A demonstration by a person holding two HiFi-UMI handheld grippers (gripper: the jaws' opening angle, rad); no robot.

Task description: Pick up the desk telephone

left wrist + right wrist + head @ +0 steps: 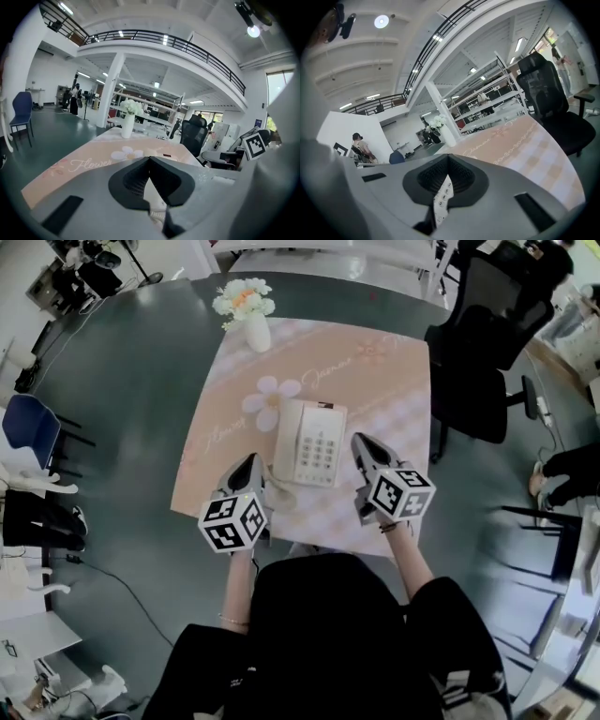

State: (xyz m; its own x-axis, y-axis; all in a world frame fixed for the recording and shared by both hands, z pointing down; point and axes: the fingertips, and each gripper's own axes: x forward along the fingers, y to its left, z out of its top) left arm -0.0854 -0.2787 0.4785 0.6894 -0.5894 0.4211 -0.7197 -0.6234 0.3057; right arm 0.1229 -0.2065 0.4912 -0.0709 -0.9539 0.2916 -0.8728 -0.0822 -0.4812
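A cream desk telephone (309,442), handset on its left and keypad on its right, lies on the pink flowered tablecloth (394,381). My left gripper (253,459) is shut and empty, its tips just left of the phone's near end. My right gripper (360,440) is shut too, just right of the phone. In the left gripper view the jaws (150,159) meet at a point, and a sliver of the phone with its coiled cord (157,214) shows below them. In the right gripper view the closed jaws (449,157) frame a strip of keypad (442,199).
A white vase of flowers (247,312) stands at the table's far left corner. A black office chair (487,343) sits off the right side, and a blue chair (26,425) stands far left. The person's lap is against the near table edge.
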